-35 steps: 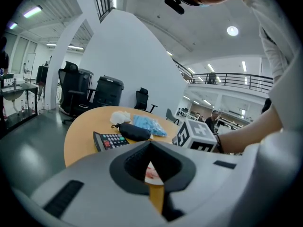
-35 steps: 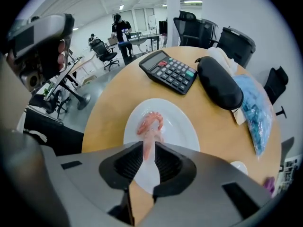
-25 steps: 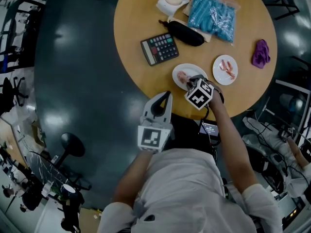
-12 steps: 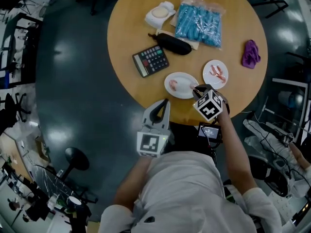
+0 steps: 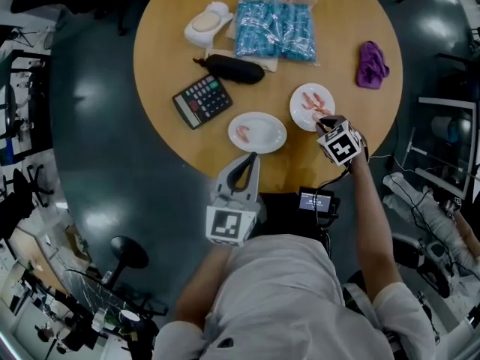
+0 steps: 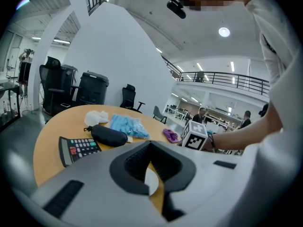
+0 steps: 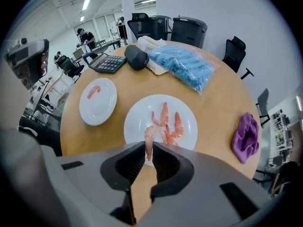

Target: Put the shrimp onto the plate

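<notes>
**One shrimp pinched at the right plate**

My right claw (image 7: 149,149) is clenched on a shrimp (image 7: 148,136). I hold it by one end so the body sticks out ahead, over the near side of the right plate (image 7: 191,126), where others lie. I judge it is bound for the left plate (image 7: 102,111), which holds only one, so a firm pinch matters for the carry. My left claw (image 5: 250,163) hangs closed and empty off the table edge, out of the way.

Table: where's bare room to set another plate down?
Bare wood lies left of the calculator and between the blue bag and the purple cloth. It is crowded around the black case, the left plate and the right plate.
</notes>
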{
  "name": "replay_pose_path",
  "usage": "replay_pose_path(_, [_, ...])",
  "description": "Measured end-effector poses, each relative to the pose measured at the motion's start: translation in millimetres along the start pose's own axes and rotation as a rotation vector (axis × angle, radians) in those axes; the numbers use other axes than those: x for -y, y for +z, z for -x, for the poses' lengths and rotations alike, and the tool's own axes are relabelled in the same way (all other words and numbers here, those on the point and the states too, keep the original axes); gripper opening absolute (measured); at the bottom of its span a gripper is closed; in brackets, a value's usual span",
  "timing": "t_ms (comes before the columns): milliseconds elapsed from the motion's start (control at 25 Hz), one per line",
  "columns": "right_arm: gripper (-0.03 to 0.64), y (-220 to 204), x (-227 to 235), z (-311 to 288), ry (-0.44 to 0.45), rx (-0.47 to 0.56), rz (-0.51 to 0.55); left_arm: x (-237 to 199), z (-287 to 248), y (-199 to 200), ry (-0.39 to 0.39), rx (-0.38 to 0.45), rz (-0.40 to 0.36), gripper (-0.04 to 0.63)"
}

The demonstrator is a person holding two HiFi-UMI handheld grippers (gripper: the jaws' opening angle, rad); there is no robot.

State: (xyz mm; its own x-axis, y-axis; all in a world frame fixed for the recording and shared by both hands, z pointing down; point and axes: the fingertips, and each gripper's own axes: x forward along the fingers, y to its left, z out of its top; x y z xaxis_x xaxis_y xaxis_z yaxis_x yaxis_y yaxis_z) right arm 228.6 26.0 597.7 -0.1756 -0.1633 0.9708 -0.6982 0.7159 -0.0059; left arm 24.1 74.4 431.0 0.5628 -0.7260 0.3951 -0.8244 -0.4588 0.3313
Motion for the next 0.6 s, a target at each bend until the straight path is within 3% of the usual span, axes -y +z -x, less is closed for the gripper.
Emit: replay_pose_path(600, [0.057, -1.2, -2.1, -22.7, 0.065, -0.061, 0.026, 14.9, -23.0, -10.1, -0.023, -0.029, -0.024, 0.008])
